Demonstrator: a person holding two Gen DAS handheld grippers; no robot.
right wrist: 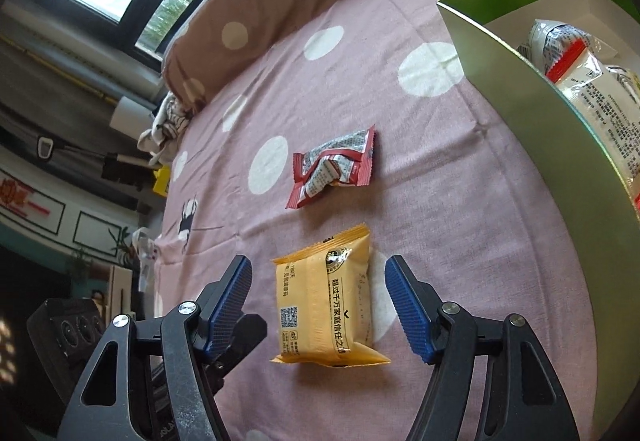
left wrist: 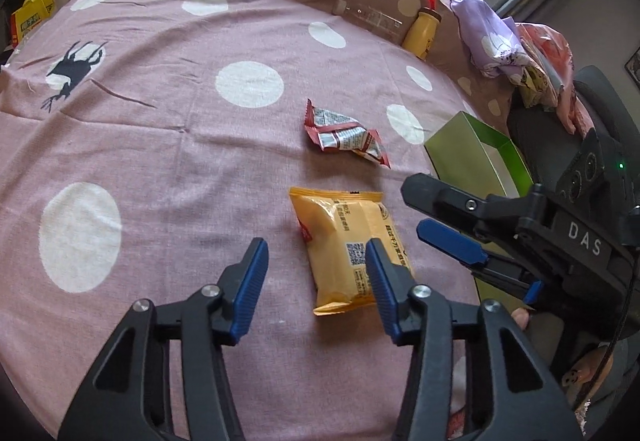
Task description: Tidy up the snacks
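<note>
Black tongs (left wrist: 316, 281), ribbed blue pads (left wrist: 250, 283)

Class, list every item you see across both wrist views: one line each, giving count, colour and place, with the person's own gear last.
Yellow snack packet: one, on the bedspread, between the right gripper's open fingers.
Red-and-white crumpled snack packet: one, farther out on the bedspread.
Green cardboard box: one, white inside, at the bed's edge, white packets inside.
Yellow squeeze bottle: one, by the pillow.
Pink dotted bedspread: one.
Left gripper: black, blue pads, open.
Right gripper: same, open.
</note>
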